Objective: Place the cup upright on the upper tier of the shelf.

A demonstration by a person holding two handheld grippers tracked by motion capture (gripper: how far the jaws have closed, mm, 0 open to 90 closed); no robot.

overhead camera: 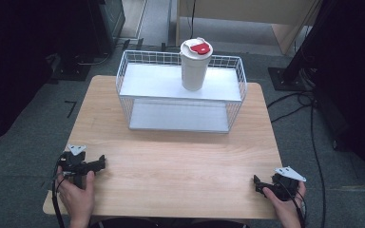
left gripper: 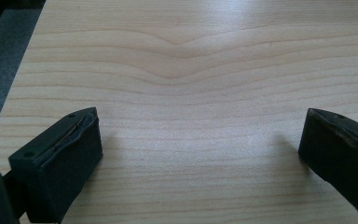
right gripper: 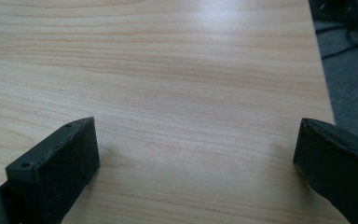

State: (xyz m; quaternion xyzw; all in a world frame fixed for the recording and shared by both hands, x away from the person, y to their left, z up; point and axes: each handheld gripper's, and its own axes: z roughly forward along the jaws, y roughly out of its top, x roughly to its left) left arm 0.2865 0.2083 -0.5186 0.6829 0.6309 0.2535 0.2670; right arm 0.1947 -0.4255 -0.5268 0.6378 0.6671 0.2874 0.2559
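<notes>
The white cup (overhead camera: 194, 66) with its red-marked lid stands upright on the upper shelf of the white wire rack (overhead camera: 123, 78), a little to the right of the shelf's middle — this is the thing nearest to your work, and its long axis goes straight up. From both claws it lies forward, well apart, across the bare tabletop (overhead camera: 180, 156).

Your left claw (overhead camera: 100, 164) rests in front of the rack and to its left, near the front edge of the tabletop, and it points toward the right. Your right claw (overhead camera: 258, 184) rests in front of the rack and to its right, pointing left. In each gripper view the two black jaws stand wide apart over plain wood, with nothing between them.

I judge the right claw slightly better placed, because the cup stands toward the rack's right half — but the difference is small. Either hand must go forward and up over the wire rim, then meet the cup from the side.
</notes>
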